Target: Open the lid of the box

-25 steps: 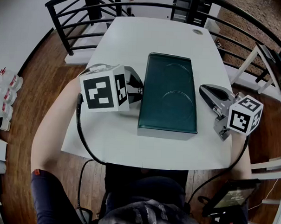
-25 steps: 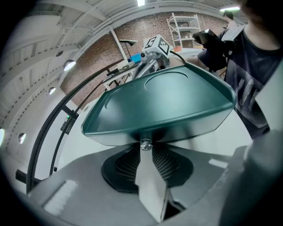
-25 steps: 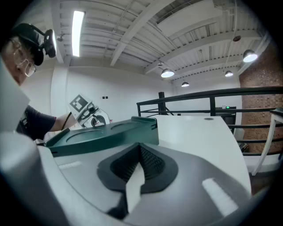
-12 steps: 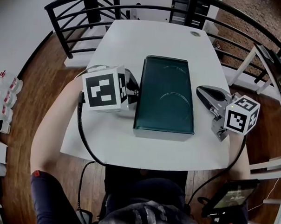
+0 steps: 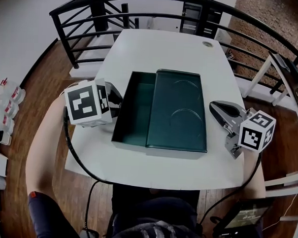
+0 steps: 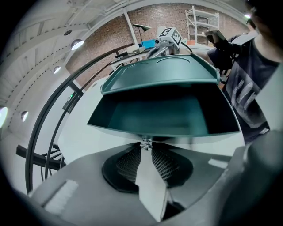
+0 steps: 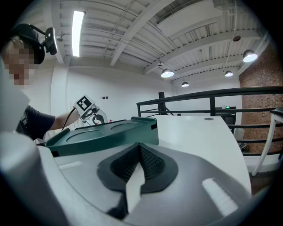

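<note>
Since half a second ago the left gripper has drawn away to the left, and the dark green box has come with it. The box's open inside now shows on the left, out from under the lid. The lid lies about where it was on the white surface and hides the right part of the box. Whether it rests on the box's rim or is propped above it cannot be told.

In the left gripper view the gripper is clenched, its tips meeting at the lower edge of the box's near wall. How much of the wall they grasp is hard to make out. The right gripper lies just beside the lid's right edge, not touching it. In its own view it is pressed together with nothing between its jaws.
</note>
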The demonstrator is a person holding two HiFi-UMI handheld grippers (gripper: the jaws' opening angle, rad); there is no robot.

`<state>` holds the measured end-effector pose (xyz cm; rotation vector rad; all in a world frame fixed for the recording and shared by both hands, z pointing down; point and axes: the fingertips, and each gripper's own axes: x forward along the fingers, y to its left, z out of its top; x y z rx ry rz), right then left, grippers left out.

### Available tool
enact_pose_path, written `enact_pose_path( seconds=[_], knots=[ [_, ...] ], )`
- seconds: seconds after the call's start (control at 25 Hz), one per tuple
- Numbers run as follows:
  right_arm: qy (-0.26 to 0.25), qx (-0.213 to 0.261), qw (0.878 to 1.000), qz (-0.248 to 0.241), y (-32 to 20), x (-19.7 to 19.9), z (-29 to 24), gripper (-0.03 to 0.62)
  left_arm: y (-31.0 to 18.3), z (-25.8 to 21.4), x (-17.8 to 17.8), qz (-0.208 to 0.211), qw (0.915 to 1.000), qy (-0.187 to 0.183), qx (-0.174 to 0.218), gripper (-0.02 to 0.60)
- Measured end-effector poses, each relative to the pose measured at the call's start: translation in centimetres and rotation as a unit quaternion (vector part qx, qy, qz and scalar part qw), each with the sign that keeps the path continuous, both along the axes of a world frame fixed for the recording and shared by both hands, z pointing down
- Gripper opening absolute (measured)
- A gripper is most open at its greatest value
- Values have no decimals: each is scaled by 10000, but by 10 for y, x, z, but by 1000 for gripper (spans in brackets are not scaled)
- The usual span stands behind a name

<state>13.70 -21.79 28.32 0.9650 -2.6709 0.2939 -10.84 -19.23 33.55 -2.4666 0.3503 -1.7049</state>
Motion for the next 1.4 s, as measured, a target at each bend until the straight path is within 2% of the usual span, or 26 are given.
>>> enact_pose_path(
  seconds=[0.2,0.28,0.4,0.64,0.88,1.04,1.16,1.32,1.4],
  knots=[
    [-7,14,10000,1,1,1,-3,3,0,0,-34,-271,9995,-157,19,94],
    [-13,11,10000,-1,1,1,-4,3,1,-2,-42,-392,9992,-39,-24,94],
    [-6,4,10000,5,1,1,-5,3,4,-6,-43,-457,9987,195,-75,94],
    [-12,3,10000,2,1,2,-7,3,1,-3,-41,-414,9990,137,-5,95],
    [-11,-3,10000,6,2,1,-6,3,2,-3,-42,-415,9987,274,64,97],
    [-8,-3,10000,7,2,1,-6,3,3,1,-61,-571,9983,111,79,97],
    [-1,-2,10000,-1,1,1,-5,3,4,-4,-74,-713,9968,258,253,96],
    [-3,-2,10000,2,0,2,-4,3,-1,-13,-86,-892,9932,191,726,87],
    [-1,1,10000,3,-1,2,-3,3,-3,-11,-89,-953,9908,100,954,43]
  ],
)
